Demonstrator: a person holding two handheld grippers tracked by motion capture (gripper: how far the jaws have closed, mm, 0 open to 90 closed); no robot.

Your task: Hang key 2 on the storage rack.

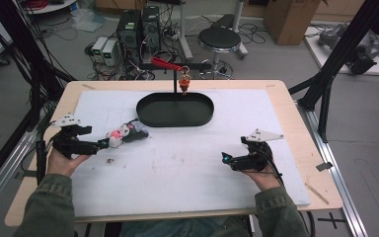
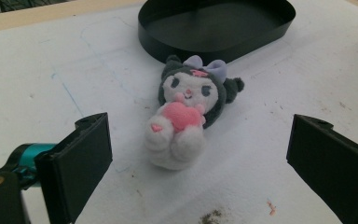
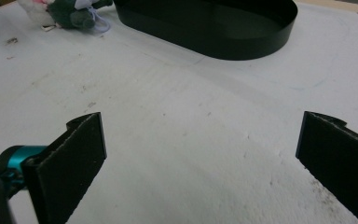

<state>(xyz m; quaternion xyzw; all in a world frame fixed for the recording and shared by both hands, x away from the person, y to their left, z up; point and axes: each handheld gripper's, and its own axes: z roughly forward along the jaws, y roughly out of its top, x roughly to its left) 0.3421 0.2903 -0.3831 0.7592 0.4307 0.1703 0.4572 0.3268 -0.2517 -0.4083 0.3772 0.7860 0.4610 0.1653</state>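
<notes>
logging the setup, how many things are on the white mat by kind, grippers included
plush toy: 1
black oval tray: 1
grippers: 2, left gripper and right gripper, both open
total: 4

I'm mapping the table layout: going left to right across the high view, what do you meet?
Left gripper → plush toy → black oval tray → right gripper. The small red figure on the stand sits behind the tray, so I leave it out.
</notes>
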